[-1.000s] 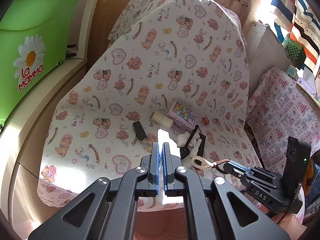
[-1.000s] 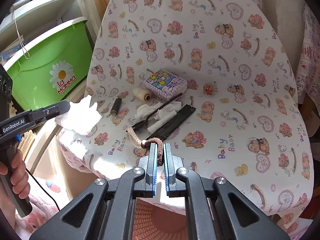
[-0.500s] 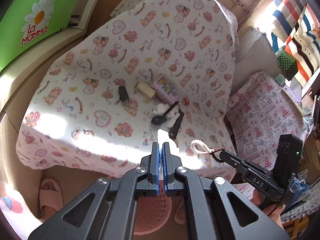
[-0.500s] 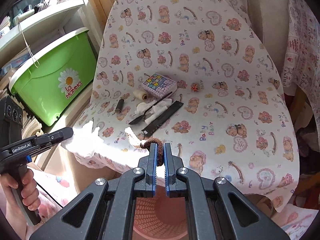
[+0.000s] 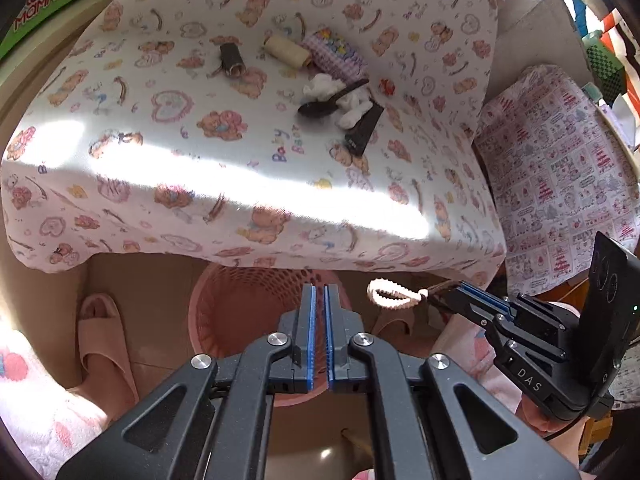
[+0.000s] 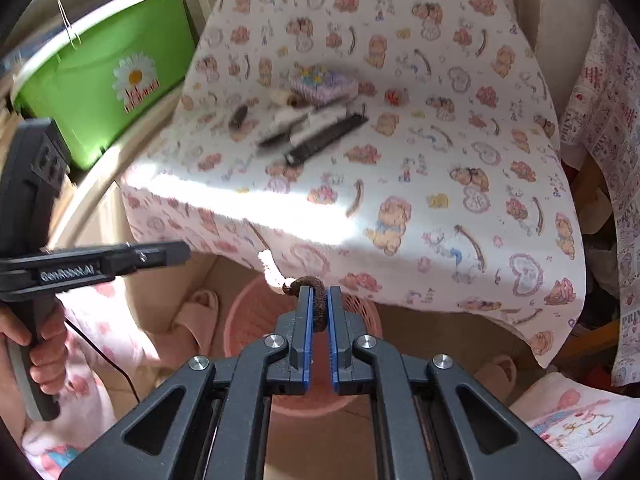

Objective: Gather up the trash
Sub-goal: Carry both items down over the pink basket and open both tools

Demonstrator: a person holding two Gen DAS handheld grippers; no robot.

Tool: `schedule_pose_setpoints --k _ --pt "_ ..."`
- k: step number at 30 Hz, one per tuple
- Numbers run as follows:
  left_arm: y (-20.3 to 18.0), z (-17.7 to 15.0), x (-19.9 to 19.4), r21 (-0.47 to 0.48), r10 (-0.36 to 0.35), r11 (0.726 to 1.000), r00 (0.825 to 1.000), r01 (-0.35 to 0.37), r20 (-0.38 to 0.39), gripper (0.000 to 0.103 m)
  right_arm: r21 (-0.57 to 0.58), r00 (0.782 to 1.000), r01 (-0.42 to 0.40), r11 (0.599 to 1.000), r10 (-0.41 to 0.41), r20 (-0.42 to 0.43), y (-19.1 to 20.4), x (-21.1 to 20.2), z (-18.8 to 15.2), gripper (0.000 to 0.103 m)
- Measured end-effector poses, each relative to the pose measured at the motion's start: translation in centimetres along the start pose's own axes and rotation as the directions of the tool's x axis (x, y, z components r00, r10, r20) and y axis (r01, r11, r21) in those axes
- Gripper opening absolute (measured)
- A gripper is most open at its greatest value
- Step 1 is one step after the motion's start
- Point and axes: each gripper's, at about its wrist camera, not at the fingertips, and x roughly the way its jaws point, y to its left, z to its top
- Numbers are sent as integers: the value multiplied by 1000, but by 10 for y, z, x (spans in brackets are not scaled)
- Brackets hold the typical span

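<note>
Trash for this task hangs in the right claw (image 6: 318,312): a braided cord (image 6: 316,304), brown where the blue pads clamp it and pale cream at the loose end that curls up to the left. Seen from the left wrist, the same cord (image 5: 390,294) juts from the tip of the right claw (image 5: 444,300) as a cream loop, just beside the rim of the pink basket (image 5: 240,292). The basket (image 6: 256,320) stands on the floor below the front edge of a surface draped in a teddy-bear cloth (image 5: 224,184), and both claws hover above it.

The left claw (image 5: 319,300) has its blue pads nearly together with only a thin slit between them and nothing showing in that slit; from the right wrist it (image 6: 176,254) appears side-on as a dark bar, so its gap cannot be read there.

On the cloth, well apart from the claws, lie a black plastic spoon (image 5: 328,104) across crumpled white tissue (image 5: 348,100), a black flat wrapper (image 5: 364,128) touching the tissue, a cream thread spool (image 5: 286,52), a dark small roll (image 5: 231,60), a pastel checked packet (image 5: 336,56) and a small red-orange object (image 5: 387,86). A pink slipper (image 5: 104,344) sits left of the basket, and a green bin (image 6: 108,76) stands on the shelf.
</note>
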Motion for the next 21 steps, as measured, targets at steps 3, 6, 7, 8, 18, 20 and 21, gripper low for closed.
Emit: schedule_pose_setpoints --k 3,6,7,8,18,20,21 --pt "6 -3 15 -14 27 1000 999 -28 -40 2 66 994 -75 995 80 -75 -6 22 -5 7" --pt "10 -6 32 -17 71 997 994 -72 -81 2 103 991 -50 993 62 -116 -10 45 -6 7" --pt "12 -6 39 -19 80 996 992 -82 -99 2 97 989 -47 994 60 -133 -9 55 -7 7" --pt "13 -7 46 -20 92 995 989 -95 -116 2 93 987 -46 995 60 -151 -7 65 -9 7" --pt "33 -21 103 -32 204 974 930 -225 -305 8 71 949 -1 997 23 -314 21 133 -39 18" --pt "41 -26 110 -42 231 965 913 -260 -335 19 115 940 0 993 39 -338 16 141 -43 25" --pt "43 -27 113 -46 240 961 906 -272 -348 24 137 937 0 991 48 -346 11 143 -45 27"
